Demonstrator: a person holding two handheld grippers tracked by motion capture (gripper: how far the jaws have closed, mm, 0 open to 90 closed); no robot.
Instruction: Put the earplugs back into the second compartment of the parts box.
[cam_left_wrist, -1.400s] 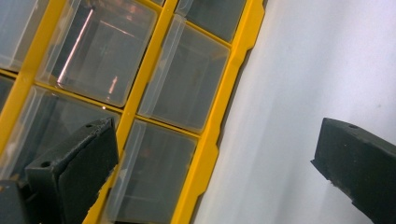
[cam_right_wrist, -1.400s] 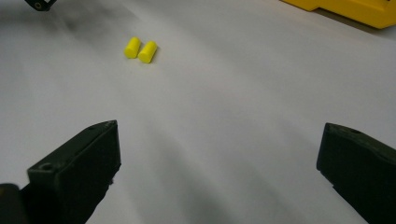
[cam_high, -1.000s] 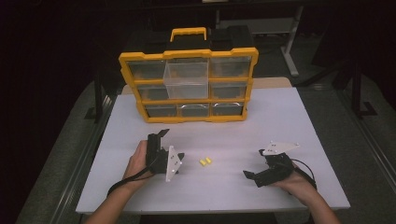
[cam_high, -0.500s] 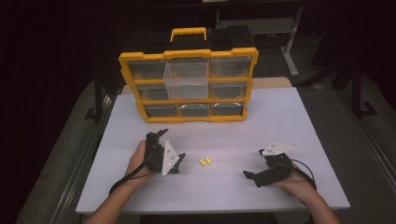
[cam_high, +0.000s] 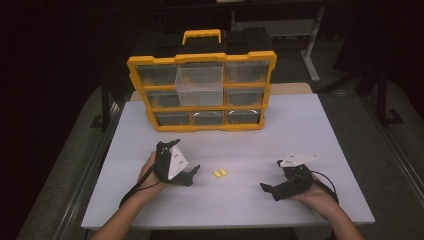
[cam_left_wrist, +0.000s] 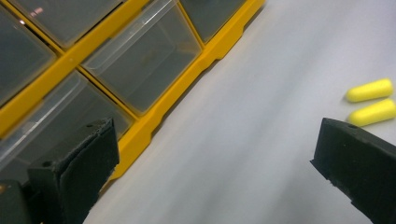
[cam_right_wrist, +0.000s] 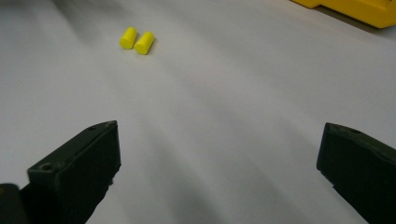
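**Earplugs lie between two open grippers**

Earplugs (cam_high: 220, 173), two small yellow pieces, lie side by side and touching on the white table (cam_high: 310, 125). In the high view they sit between the two tools, just beside the tips of the left gripper (cam_high: 192, 172) and farther from the right gripper (cam_high: 266, 188).

In the left gripper view the jaws stand wide apart and hold nothing. The two earplugs (cam_left_wrist: 371, 102) show near the right jaw, just ahead of its tip, lying one behind the other. Ahead of the left jaw stands the yellow organizer (cam_left_wrist: 140, 126) with its clear drawers, seen at a slant because the gripper is turned.

In the right gripper view the jaws also stand wide apart and are empty. The earplugs (cam_right_wrist: 137, 40) lie well ahead, in front of the left jaw and away from the gap between the jaws. A corner of the organizer (cam_right_wrist: 355, 9) shows far ahead on the right jaw's side.

In the high view the organizer (cam_high: 200, 95) stands upright beyond both grippers, and one clear drawer (cam_high: 200, 86) in its middle column is pulled out. Each gripper is held by a hand and rests low over the table.
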